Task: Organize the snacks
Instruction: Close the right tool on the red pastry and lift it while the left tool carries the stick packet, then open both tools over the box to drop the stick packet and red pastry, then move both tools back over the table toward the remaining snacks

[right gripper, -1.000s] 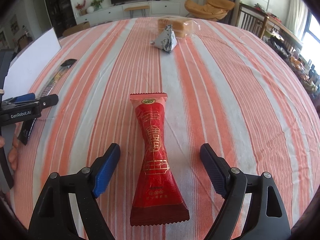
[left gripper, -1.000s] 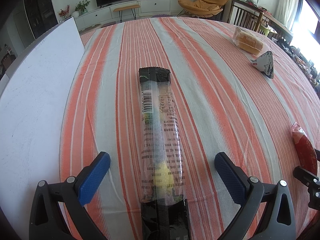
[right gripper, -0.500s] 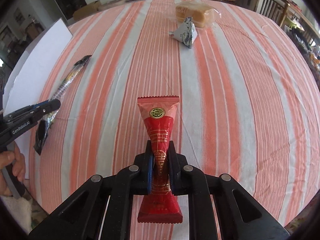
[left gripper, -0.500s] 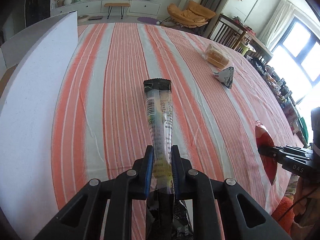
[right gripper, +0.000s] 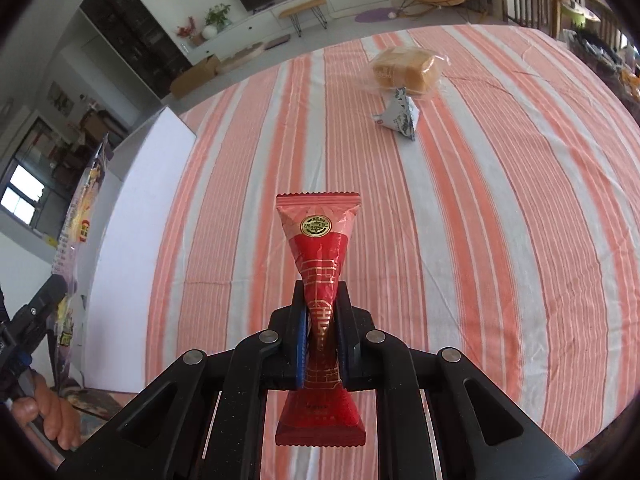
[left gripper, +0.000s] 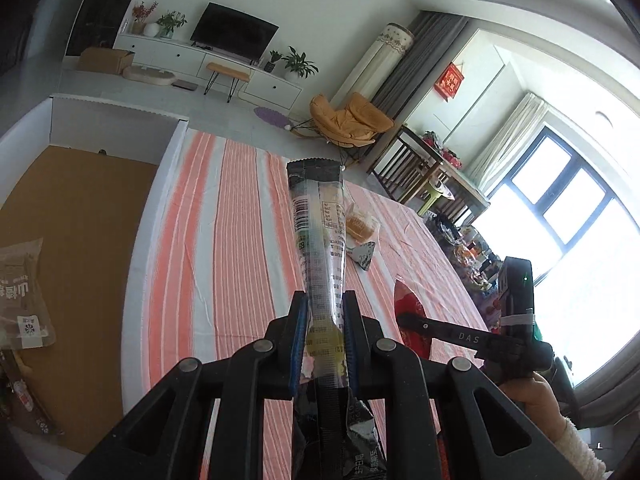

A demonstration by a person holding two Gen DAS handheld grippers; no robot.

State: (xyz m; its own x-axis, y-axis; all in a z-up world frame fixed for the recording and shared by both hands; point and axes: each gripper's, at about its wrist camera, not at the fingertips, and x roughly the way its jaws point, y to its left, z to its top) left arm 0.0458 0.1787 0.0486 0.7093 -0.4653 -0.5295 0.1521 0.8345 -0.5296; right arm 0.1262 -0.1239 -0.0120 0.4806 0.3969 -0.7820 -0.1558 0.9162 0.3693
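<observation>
My left gripper is shut on a long clear-and-black snack stick pack, which it holds up off the striped tablecloth. My right gripper is shut on a red snack packet with gold print, lifted above the cloth. In the left wrist view the right gripper with the red packet shows at the right. A white-walled box with a brown floor lies at the left and holds a clear snack bag. In the right wrist view the box wall stands at the left.
A wrapped bread pack and a small triangular white packet lie at the far side of the table. A person's hand holds the left gripper's handle at the lower left. Chairs and a cluttered side table stand beyond the table.
Both grippers went from open around their packets to shut on them, then rose with them. The left one swung up and toward the white box, whose inside now shows.
</observation>
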